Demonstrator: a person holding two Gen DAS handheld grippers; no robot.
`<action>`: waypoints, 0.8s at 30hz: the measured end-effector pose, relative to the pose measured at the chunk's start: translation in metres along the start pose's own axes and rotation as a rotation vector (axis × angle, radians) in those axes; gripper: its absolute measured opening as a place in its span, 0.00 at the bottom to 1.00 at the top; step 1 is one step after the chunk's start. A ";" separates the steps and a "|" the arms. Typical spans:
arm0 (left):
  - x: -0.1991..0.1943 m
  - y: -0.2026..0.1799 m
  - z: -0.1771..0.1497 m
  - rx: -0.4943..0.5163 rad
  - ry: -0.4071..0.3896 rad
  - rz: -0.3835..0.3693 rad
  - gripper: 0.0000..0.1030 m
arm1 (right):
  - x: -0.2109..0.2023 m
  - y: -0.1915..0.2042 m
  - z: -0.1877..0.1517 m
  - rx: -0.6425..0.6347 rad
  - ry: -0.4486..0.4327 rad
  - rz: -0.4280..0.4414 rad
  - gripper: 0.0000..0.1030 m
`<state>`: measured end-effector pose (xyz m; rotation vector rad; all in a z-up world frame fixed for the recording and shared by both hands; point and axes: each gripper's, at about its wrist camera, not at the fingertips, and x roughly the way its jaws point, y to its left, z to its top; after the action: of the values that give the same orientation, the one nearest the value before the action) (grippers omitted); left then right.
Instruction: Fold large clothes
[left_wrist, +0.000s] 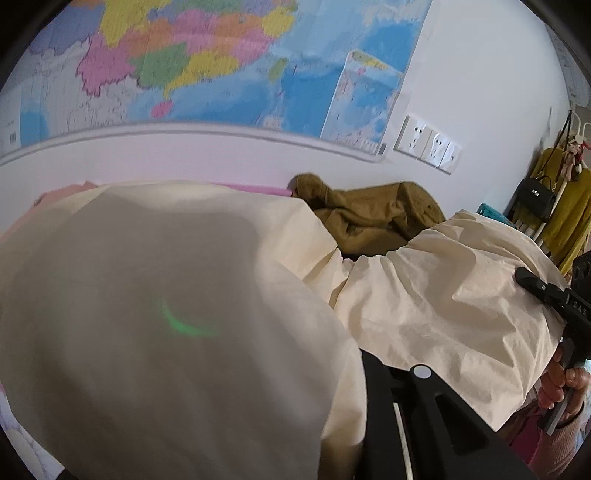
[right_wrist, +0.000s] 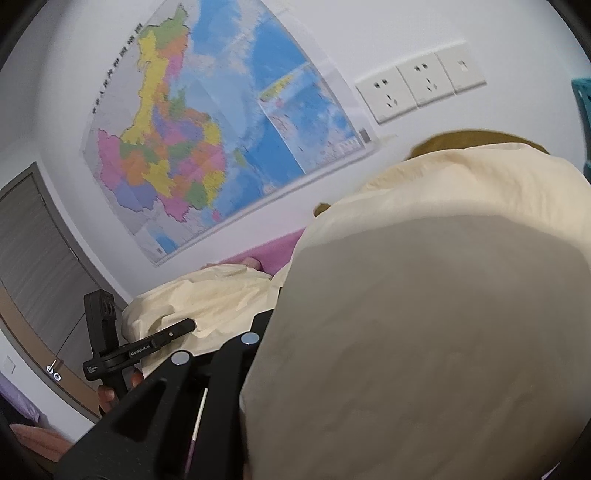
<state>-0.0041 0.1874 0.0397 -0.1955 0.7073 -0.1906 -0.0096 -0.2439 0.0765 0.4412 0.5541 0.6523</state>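
A large cream garment (left_wrist: 424, 306) is held up off the bed and drapes over both cameras. In the left wrist view it (left_wrist: 166, 314) covers my left gripper's fingers, and only the black base (left_wrist: 424, 417) shows. My right gripper (left_wrist: 532, 280) shows at the right edge, its finger against the cloth. In the right wrist view the cream garment (right_wrist: 424, 314) hides my right gripper's fingers. My left gripper (right_wrist: 184, 326) shows at lower left, its finger against the cloth (right_wrist: 207, 295).
An olive-brown garment (left_wrist: 373, 218) lies on the pink bed (left_wrist: 255, 189) behind the cream one. A map (right_wrist: 207, 147) and wall sockets (right_wrist: 421, 85) are on the white wall. A clothes rack with yellow clothes and a black bag (left_wrist: 535, 195) stands at right.
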 end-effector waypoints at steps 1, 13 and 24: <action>-0.004 0.001 0.004 0.004 -0.011 -0.001 0.13 | 0.001 0.003 0.004 -0.007 -0.003 0.006 0.12; -0.041 0.023 0.051 0.022 -0.148 0.068 0.13 | 0.028 0.046 0.054 -0.094 -0.042 0.103 0.12; -0.071 0.073 0.097 -0.001 -0.249 0.209 0.13 | 0.090 0.104 0.100 -0.165 -0.054 0.208 0.11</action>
<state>0.0148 0.2860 0.1384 -0.1420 0.4764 0.0335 0.0644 -0.1307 0.1795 0.3628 0.4020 0.8763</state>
